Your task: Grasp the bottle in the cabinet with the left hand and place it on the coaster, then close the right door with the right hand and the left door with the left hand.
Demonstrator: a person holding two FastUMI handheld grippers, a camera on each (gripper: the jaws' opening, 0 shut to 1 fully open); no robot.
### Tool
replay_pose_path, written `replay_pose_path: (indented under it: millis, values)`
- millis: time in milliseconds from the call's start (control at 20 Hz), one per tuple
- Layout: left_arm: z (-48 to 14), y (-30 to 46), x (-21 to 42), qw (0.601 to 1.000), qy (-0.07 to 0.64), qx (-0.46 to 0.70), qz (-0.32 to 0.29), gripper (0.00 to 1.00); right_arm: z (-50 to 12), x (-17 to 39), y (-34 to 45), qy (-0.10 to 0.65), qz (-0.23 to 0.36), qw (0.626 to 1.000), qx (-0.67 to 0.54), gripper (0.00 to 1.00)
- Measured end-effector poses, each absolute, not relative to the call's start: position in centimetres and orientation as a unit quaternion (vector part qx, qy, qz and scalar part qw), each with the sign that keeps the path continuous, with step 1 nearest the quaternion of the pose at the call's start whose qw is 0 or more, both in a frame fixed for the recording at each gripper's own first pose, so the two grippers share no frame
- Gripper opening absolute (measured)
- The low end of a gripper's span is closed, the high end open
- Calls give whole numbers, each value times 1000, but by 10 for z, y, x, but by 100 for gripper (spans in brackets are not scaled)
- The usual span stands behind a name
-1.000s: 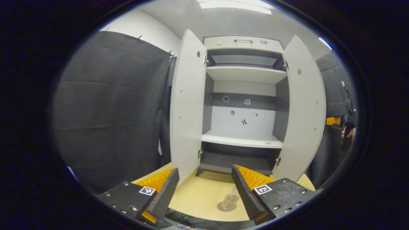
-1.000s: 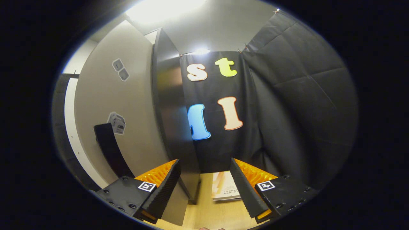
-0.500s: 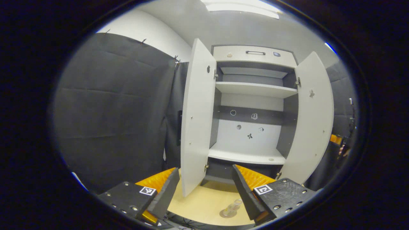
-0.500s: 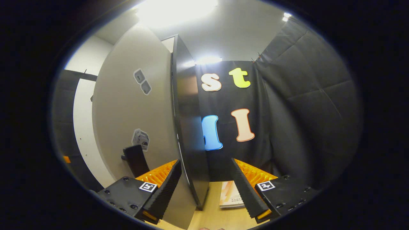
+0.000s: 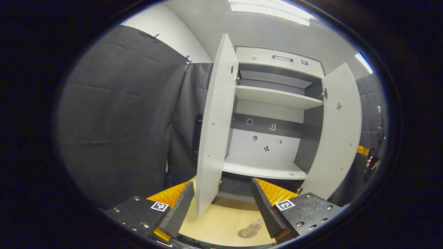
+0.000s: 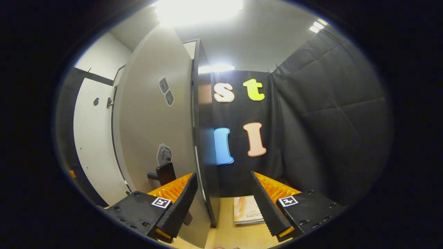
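Note:
A small clear bottle [image 5: 255,225] stands on a round coaster [image 5: 245,233] on the wooden table, partly hidden by my left gripper's right finger. My left gripper [image 5: 222,184] is open and empty, held back from the cabinet [image 5: 273,97], whose shelves are bare. Both doors stand open: the left door [image 5: 215,138] and the right door [image 5: 337,138]. In the right gripper view my right gripper [image 6: 224,175] is open at the outer face of the right door [image 6: 155,124], with the door's black handle [image 6: 165,173] just above its left finger. That gripper [image 5: 372,162] also shows far right, behind the door.
Black cloth walls close in the booth on both sides. A thin booklet [image 6: 246,211] lies on the table [image 6: 228,235] beside the cabinet's dark side panel [image 6: 205,145]. The left door's inner face [image 6: 91,138] shows beyond the right door.
My left gripper has drawn back and shifted left, so the left door now looks nearly edge-on. My right gripper has moved in toward the right door's outer face; its handle now sits by the left finger.

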State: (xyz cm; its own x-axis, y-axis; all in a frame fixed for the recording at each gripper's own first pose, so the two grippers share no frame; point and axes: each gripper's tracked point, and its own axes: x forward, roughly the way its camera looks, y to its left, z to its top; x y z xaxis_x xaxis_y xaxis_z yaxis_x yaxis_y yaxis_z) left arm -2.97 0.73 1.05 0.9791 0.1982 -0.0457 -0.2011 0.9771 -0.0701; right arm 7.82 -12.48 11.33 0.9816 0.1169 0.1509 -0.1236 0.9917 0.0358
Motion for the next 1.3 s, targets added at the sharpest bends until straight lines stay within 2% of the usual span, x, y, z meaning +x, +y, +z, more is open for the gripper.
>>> replay_pose_path:
  millis: [400, 650, 950, 1050, 1300]
  values:
    - [4, 55, -33, 992, 19, -47, 115, 95, 113, 76, -26, -68, 101, 992, 29, 96]
    - [2, 96, -42, 988, 15, -53, 144, 96, 110, 85, 53, -53, 171, 982, 52, 97]
    - [13, 157, -24, 988, 8, -34, 152, 94, 101, 87, 48, -63, 142, 988, 22, 97]
    - [20, 178, -12, 989, 0, -36, 144, 96, 95, 87, 39, -62, 124, 990, 16, 97]
    - [29, 201, 29, 997, -2, -42, 67, 95, 79, 86, 21, -42, 82, 996, 14, 97]
